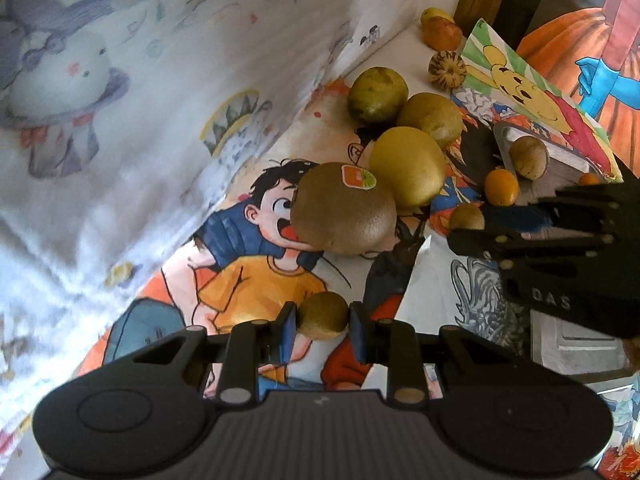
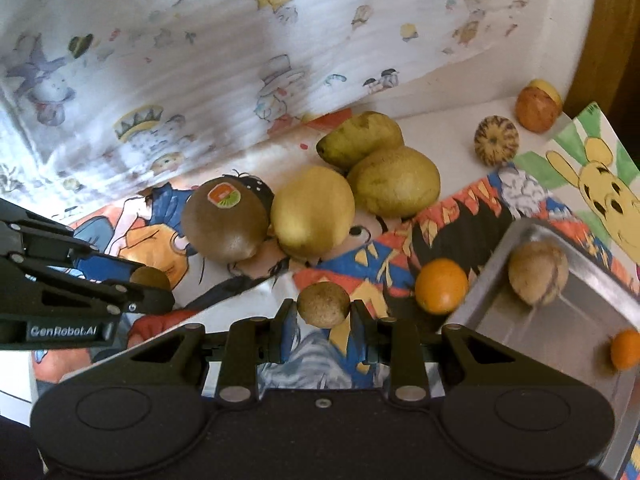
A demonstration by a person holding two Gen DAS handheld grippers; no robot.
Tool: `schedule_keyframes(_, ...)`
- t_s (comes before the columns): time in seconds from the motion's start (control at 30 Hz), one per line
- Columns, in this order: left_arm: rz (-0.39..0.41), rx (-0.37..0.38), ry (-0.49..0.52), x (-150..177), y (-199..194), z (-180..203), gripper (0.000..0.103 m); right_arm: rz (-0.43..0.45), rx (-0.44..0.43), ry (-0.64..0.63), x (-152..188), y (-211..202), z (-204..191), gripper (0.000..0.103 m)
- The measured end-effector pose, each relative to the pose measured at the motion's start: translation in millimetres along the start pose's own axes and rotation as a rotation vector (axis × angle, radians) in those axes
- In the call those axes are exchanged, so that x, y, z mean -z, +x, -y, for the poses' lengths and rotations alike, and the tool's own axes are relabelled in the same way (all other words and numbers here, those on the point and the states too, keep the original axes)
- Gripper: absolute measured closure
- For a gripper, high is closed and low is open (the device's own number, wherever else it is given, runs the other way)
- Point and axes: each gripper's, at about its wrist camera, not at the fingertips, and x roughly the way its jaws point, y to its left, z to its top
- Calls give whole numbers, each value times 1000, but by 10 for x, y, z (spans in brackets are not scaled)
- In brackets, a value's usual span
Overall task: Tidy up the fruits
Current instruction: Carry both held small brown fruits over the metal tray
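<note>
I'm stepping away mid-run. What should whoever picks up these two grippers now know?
Left gripper: shut on a small brown fruit.
Right gripper: shut on a similar fruit, near the tray.
Tray holds a walnut-like fruit and an orange one.
Left on the cloth: kiwi, three yellow-green fruits, orange fruit, striped fruit, reddish fruit.

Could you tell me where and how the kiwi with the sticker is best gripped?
Grip the kiwi across its short middle, coming from above with the fingers closing on its near and far sides. It lies on its side, touching the yellow lemon at one end, so an end-to-end grip looks blocked. Both grippers already hold small brown fruits.
</note>
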Motion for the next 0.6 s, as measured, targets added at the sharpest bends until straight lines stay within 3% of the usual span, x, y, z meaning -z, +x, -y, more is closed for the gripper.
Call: schedule_keyframes(0.6,15,2,11,306,-324,313,73,51,16,156,731,-735,-37,72)
